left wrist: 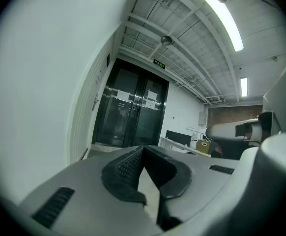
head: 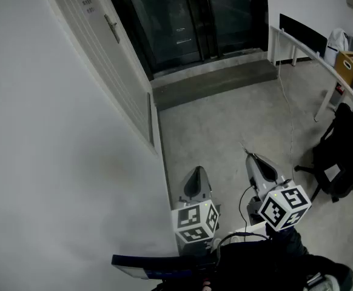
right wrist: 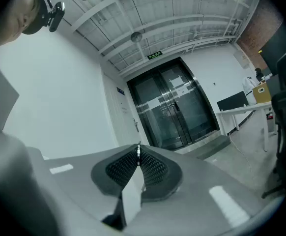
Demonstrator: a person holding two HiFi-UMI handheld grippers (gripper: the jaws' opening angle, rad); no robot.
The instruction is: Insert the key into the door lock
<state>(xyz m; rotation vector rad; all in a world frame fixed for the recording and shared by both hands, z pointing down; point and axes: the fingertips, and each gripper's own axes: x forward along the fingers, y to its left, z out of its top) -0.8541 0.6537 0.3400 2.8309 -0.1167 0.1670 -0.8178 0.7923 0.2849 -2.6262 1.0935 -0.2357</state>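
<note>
**Key pinched in the right tongs, door well ahead**

Your right tongs were clamped on the key, with only a thin metal edge showing at the pad tips. Your left tongs were closed on nothing. The key was likely light, stiff and slick, so a hold on its bow with the blade left free would have suited. How much blade stuck out could not be told. The door stood well ahead on your left, its handle small. The lock was too small to make out.
</note>
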